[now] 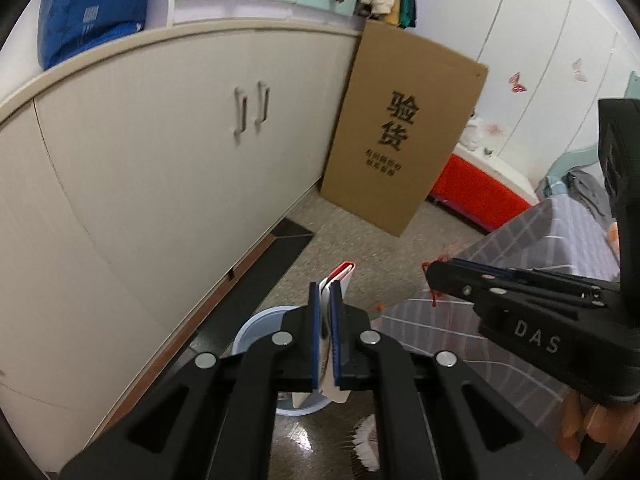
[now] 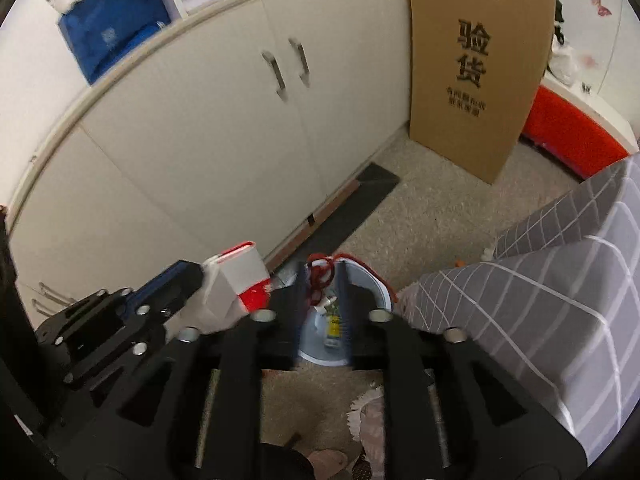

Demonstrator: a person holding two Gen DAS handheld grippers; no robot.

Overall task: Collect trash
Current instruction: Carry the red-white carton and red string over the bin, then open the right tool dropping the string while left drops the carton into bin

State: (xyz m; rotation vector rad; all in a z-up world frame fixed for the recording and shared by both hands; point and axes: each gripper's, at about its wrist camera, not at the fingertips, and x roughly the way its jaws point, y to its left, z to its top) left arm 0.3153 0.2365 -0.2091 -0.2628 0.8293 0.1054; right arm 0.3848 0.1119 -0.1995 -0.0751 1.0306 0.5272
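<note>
My left gripper (image 1: 325, 292) is shut on a flattened white and red carton (image 1: 344, 274), which sticks out past the fingertips above a light blue bin (image 1: 256, 324) on the floor. In the right wrist view the same carton (image 2: 240, 276) shows in the left gripper (image 2: 200, 276), left of the bin. My right gripper (image 2: 322, 280) hangs directly over the bin (image 2: 376, 284), jaws apart. A tangle of red string (image 2: 316, 280) dangles between them, by the left finger. The bin holds small scraps. From the left wrist view the right gripper (image 1: 430, 274) has string (image 1: 434, 298) at its tip.
White cabinet doors (image 1: 180, 140) run along the left. A tall cardboard sheet (image 1: 400, 132) leans at their far end. A bed with a grey checked cover (image 2: 560, 300) borders the right. A red storage box (image 2: 572, 136) stands behind. A fringed rug (image 2: 368, 412) lies near the bin.
</note>
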